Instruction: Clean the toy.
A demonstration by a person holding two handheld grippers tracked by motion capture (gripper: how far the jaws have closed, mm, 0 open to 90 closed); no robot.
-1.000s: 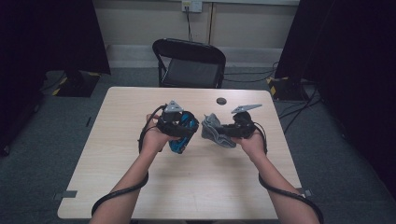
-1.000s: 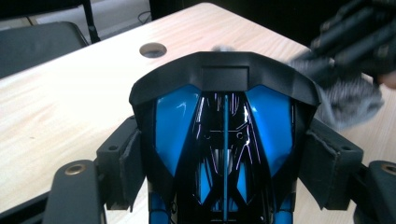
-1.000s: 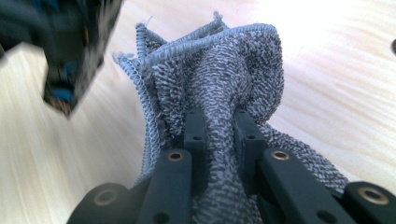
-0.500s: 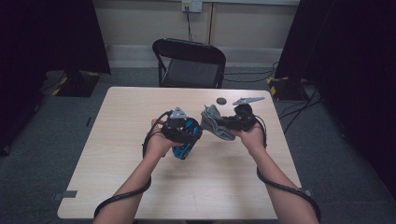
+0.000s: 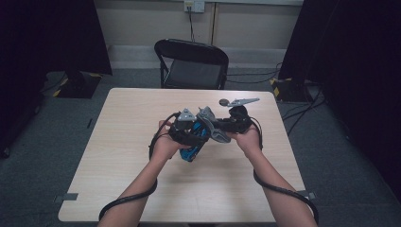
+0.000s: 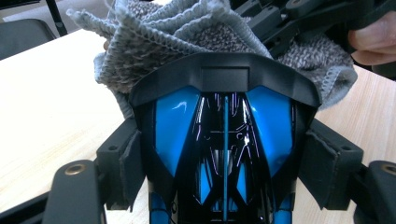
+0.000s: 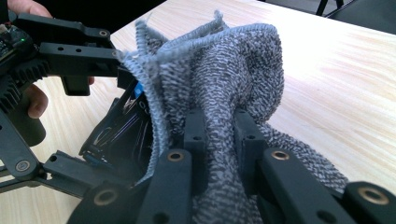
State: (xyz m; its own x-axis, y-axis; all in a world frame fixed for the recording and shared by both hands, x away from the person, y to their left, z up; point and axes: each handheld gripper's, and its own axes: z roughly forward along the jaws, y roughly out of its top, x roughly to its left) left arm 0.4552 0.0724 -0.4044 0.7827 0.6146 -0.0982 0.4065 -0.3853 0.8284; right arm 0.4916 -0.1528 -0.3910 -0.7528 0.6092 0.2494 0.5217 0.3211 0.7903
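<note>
Wiping at centre frame: my left gripper point(image 6: 224, 154) clamps a blue-and-black toy car point(image 6: 224, 140), while my right gripper point(image 7: 219, 135) pinches a grey knitted cloth point(image 7: 224, 70) against it. Pushing harder, I judge, could lever the glossy car from the pads.

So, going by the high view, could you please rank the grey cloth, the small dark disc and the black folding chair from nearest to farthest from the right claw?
1. The grey cloth: pinched in the right claw itself, mid-table.
2. The small dark disc: on the table just beyond the hands, toward the far edge.
3. The black folding chair: on the floor behind the table's far edge.
</note>
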